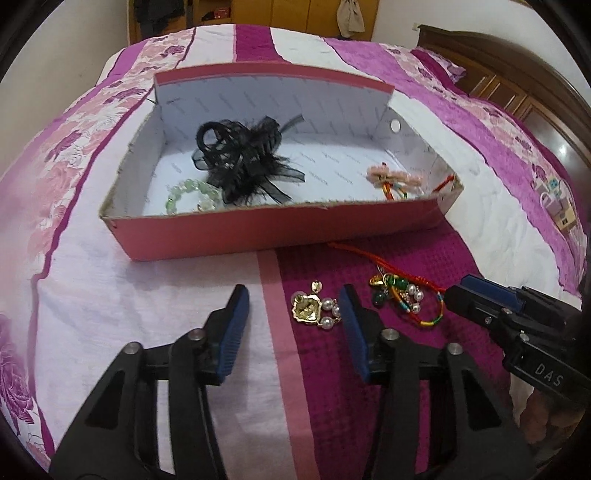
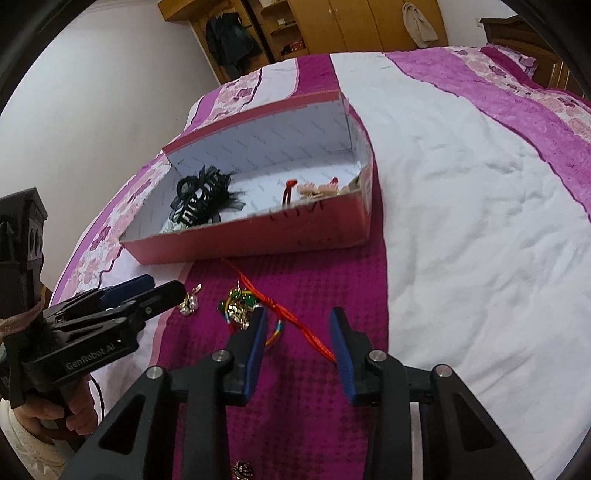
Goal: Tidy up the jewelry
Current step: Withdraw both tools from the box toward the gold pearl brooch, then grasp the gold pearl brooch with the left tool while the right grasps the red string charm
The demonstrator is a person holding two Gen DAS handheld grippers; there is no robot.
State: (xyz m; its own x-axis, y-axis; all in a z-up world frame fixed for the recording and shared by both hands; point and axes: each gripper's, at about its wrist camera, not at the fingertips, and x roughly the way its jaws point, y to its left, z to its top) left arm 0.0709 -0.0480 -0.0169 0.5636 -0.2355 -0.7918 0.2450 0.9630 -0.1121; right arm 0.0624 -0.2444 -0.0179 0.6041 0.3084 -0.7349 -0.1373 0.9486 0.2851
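A pink cardboard box [image 1: 236,236] lies on the bed and holds a black feathered hair piece [image 1: 243,162], a green bead bracelet [image 1: 188,194] and a pink hair clip [image 1: 393,179]. In front of it, on the magenta stripe, lie gold and pearl earrings [image 1: 314,308] and a red cord bracelet with green beads and charms [image 1: 399,293]. My left gripper [image 1: 293,306] is open, the earrings between its fingers. My right gripper [image 2: 298,328] is open over the red cord [image 2: 295,325]; it also shows at the right in the left wrist view [image 1: 461,291]. The left gripper shows in the right wrist view [image 2: 162,291].
The bed cover [image 2: 461,221] is white with purple floral stripes. A wooden headboard [image 1: 517,74] stands at the right and wooden wardrobes [image 2: 332,26] at the far wall. A small dark ornament [image 2: 242,470] lies near the bottom edge.
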